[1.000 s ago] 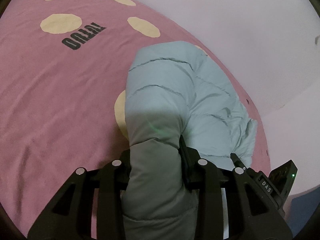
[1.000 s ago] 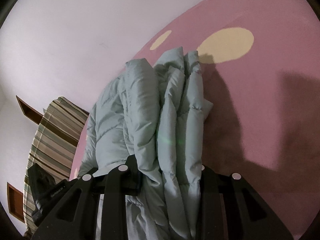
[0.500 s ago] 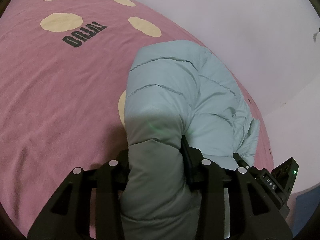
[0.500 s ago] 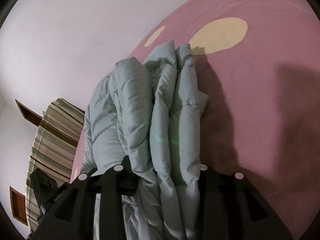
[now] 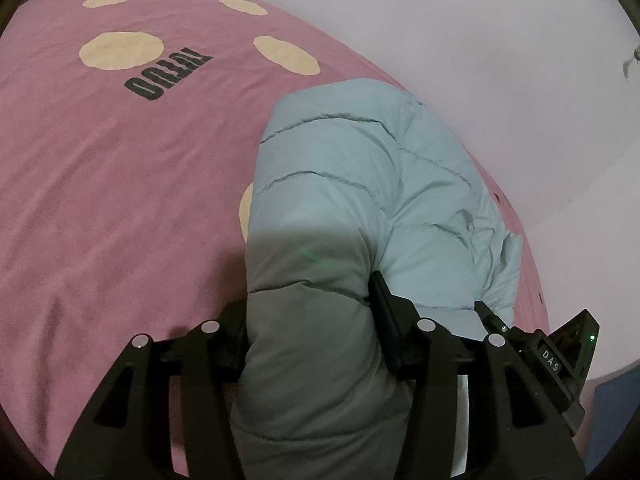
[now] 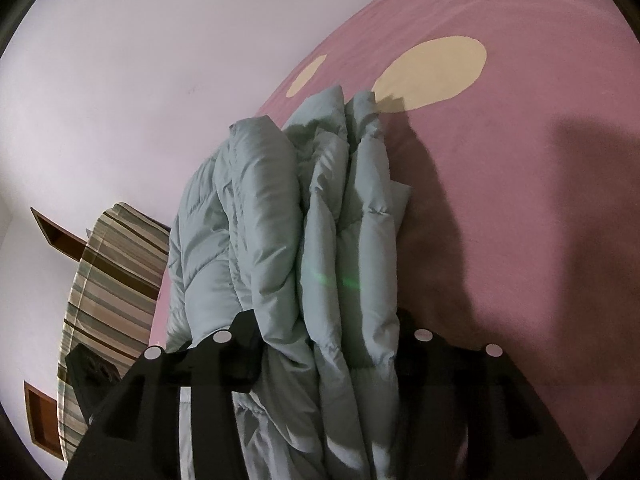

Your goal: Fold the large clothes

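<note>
While both claws loosen, the scene reads as follows:
Jacket: a pale blue-green quilted puffer jacket (image 5: 352, 184) lies folded in a thick bundle on a pink bedspread (image 5: 100, 200) with cream spots, close to the wall
Left gripper (image 5: 308, 320): jaws opening, a padded fold still bulging between them, pads against its sides
Right gripper (image 6: 328, 340): jaws opening, stacked layers of jacket between them
Writing: dark block letters on the bedspread, upside down, not clearly readable; "DAS" on a small tag (image 5: 550, 360) beside the left gripper
Background: a striped pillow (image 6: 108, 280)
</note>
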`<state>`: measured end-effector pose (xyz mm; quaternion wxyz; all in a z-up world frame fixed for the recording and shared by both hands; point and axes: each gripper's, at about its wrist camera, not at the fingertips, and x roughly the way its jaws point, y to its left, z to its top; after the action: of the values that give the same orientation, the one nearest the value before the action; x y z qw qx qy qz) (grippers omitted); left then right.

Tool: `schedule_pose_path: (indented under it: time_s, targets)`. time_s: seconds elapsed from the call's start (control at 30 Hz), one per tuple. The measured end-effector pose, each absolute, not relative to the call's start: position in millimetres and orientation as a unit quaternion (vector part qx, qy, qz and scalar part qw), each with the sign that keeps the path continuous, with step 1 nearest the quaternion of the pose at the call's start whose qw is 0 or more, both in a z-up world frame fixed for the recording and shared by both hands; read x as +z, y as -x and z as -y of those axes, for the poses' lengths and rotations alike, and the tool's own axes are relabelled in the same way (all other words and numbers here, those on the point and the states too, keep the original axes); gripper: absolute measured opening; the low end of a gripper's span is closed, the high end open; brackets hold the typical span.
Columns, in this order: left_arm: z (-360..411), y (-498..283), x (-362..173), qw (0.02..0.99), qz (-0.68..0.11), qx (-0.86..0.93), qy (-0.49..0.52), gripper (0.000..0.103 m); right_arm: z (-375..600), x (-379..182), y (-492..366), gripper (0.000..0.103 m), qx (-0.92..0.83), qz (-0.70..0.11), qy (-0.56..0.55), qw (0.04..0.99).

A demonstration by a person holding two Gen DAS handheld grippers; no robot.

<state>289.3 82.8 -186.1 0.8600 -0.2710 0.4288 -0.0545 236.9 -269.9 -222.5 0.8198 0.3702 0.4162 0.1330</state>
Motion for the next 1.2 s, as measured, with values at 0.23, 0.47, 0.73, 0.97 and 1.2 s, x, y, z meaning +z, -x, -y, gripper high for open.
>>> schedule_pose_path:
  time_s: [0.23, 0.47, 0.73, 0.97, 1.2]
  targets:
    - [-87, -287, -180, 0.862, -0.431, -0.042, 0.262, 0.067, 276, -218, -231, 0.053, 0.128, -0.415, -0.377, 0.818]
    - [-87, -274, -162, 0.875, -0.422, -0.029, 0.234, 0.08, 292, -205, -213, 0.062, 0.103, -0.408, -0.379, 0.824]
    - [-79, -236, -123, 0.906, -0.394, 0.005, 0.155, 0.089, 299, -162, -173, 0.063, 0.059, -0.395, -0.336, 0.853]
    - [-67, -191, -92, 0.926, -0.367, 0.039, 0.08, 0.092, 276, -123, -127, 0.07, 0.002, -0.402, -0.235, 0.885]
    - [-59, -147, -59, 0.937, -0.343, 0.052, 0.039, 0.094, 243, -89, -91, 0.076, -0.012, -0.397, -0.149, 0.906]
